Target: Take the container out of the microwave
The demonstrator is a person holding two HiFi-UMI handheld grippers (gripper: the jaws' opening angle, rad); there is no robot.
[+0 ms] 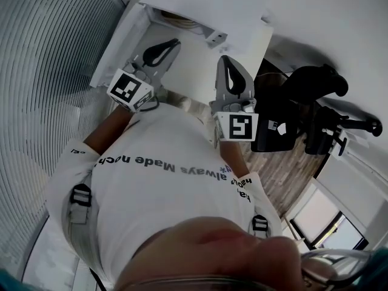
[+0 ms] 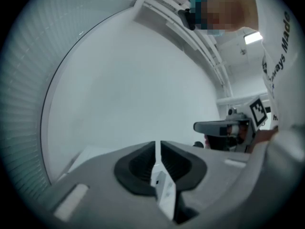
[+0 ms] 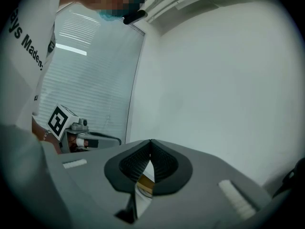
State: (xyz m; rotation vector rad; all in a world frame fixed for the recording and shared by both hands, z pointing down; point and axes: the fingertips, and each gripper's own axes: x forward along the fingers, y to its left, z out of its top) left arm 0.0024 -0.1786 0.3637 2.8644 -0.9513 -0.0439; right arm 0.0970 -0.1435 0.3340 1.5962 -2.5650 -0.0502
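Observation:
A white microwave (image 1: 209, 8) stands at the top of the head view. In its opening a brownish round container (image 1: 179, 20) shows in part. My left gripper (image 1: 174, 43) points at the microwave from the left, its tips over the white surface in front of the opening. Its jaws stand a narrow slit apart with nothing between them, as the left gripper (image 2: 157, 144) view shows. My right gripper (image 1: 225, 60) is to the right, a little further back. The right gripper (image 3: 150, 142) has its tips touching and holds nothing. Below its jaws a brown and white bit (image 3: 143, 185) peeks through.
Window blinds (image 1: 48, 59) fill the left side. Black equipment (image 1: 315, 83) and a black box (image 1: 276, 126) stand at the right over a wood floor (image 1: 291, 162). A plain white wall (image 3: 219, 80) faces both grippers.

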